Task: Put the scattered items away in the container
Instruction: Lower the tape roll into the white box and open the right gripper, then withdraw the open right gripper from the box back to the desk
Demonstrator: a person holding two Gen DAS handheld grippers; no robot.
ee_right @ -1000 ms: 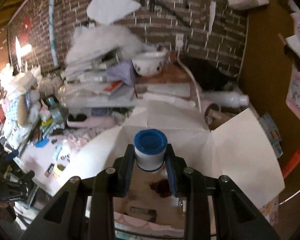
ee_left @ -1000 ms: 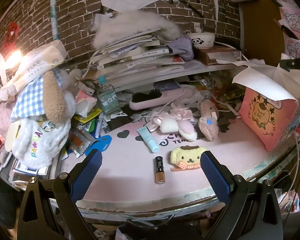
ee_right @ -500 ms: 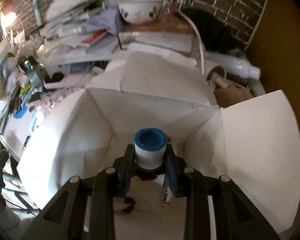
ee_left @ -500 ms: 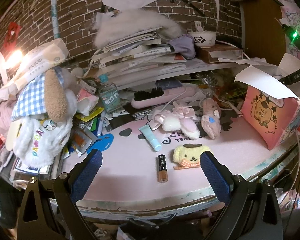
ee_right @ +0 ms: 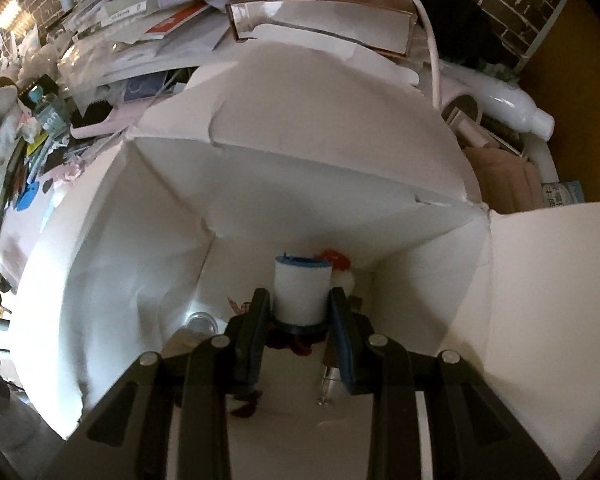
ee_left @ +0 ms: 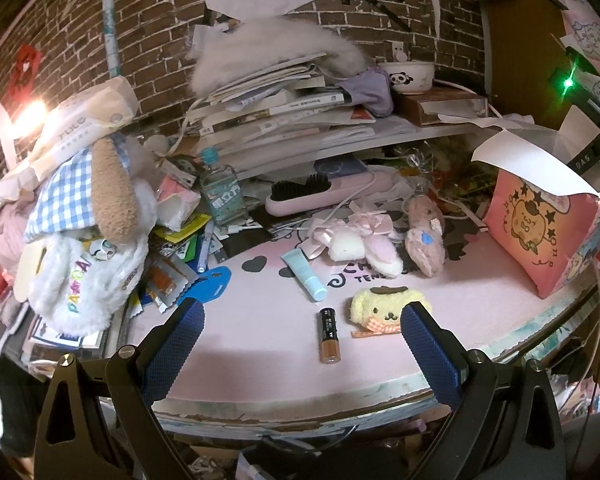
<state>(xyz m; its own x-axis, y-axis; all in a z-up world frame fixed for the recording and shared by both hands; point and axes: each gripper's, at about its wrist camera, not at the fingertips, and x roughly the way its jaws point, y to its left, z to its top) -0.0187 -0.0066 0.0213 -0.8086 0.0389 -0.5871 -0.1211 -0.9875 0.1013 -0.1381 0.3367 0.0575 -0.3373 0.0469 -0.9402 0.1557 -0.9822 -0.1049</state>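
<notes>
In the right wrist view my right gripper [ee_right: 300, 312] is down inside the open white-lined box [ee_right: 300, 200], shut on a small white jar [ee_right: 301, 292] with a blue cap. The jar stands upright between the fingers, its side facing the camera. A red item [ee_right: 335, 258] lies behind it on the box floor. In the left wrist view my left gripper [ee_left: 300, 340] hangs open over the table's front edge. A battery [ee_left: 327, 334], a yellow plush [ee_left: 383, 308] and a pale blue tube [ee_left: 303, 274] lie on the pink mat beyond it. The pink box [ee_left: 539, 232] stands at the right.
A pink plush [ee_left: 423, 240] and a bow-trimmed plush [ee_left: 363, 244] lie mid-table, with a pink hairbrush [ee_left: 319, 196] behind. A large white plush dog [ee_left: 88, 248], a bottle [ee_left: 222, 192] and loose packets crowd the left. Stacked books [ee_left: 284, 108] fill the shelf.
My right gripper has dropped from above the box down into it, and the jar now shows its side instead of its cap. The left gripper has barely moved.
</notes>
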